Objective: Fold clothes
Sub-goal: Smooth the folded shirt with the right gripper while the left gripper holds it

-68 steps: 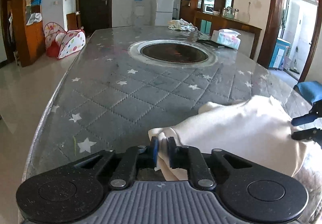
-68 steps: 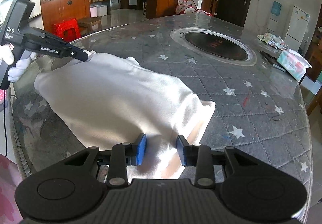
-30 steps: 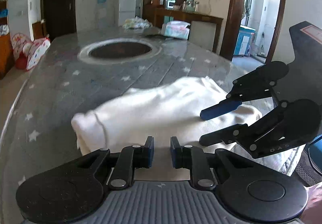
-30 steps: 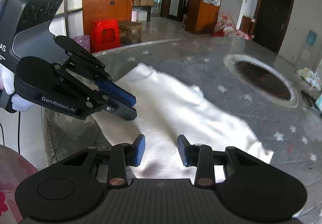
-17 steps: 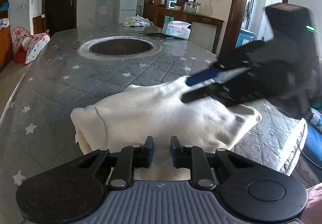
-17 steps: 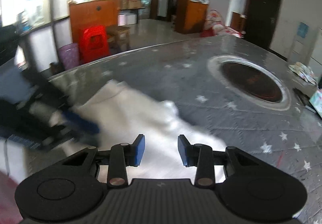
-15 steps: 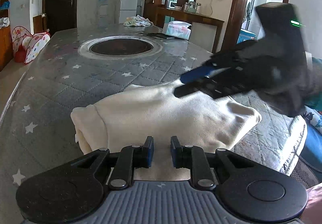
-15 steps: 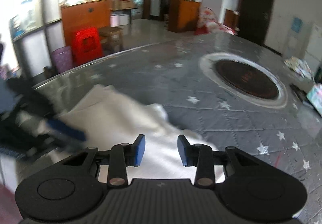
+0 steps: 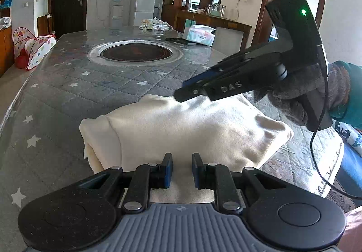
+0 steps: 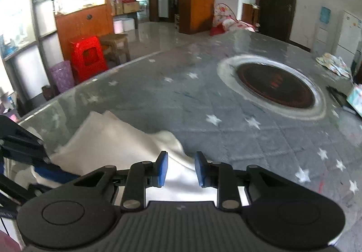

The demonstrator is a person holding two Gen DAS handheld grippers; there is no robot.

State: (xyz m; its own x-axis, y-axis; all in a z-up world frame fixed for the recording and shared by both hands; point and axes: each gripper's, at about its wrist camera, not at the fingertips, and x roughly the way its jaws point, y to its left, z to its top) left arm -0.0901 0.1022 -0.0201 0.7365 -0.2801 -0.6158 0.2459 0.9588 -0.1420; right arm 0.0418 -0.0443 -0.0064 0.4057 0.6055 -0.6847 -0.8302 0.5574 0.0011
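On the near end of the grey quilted, star-printed table cover point(image 9: 74, 102) lies the cream-white soft fabric garment point(image 9: 181, 129), already doubled into a thick bundle with a rolled edge at its nine-o'clock side; the fold looks partly done, and the step in hand seems to be taking a fresh hold for the next fold; the left gripper point(image 9: 182, 169) sits low over the cloth's six-o'clock edge, its blue pads narrowly parted with cloth showing in the gap, though whether they pinch it cannot be told; the right gripper point(image 10: 181, 169) reaches in from three o'clock in the left view, held by a grey-gloved hand point(image 9: 301, 98), tilted downward, tips at the garment's twelve-o'clock edge; its jaws are closing, with a cloth ridge lying between and just beyond them, not yet visibly pressed; judged from this, the next move calls for a firm pinch of that far edge, then a lift toward six o'clock, keeping layers aligned; thick fabric may slip or bunch; beyond, toward twelve o'clock, a round dark inset burner point(image 9: 135, 54) stays well apart.
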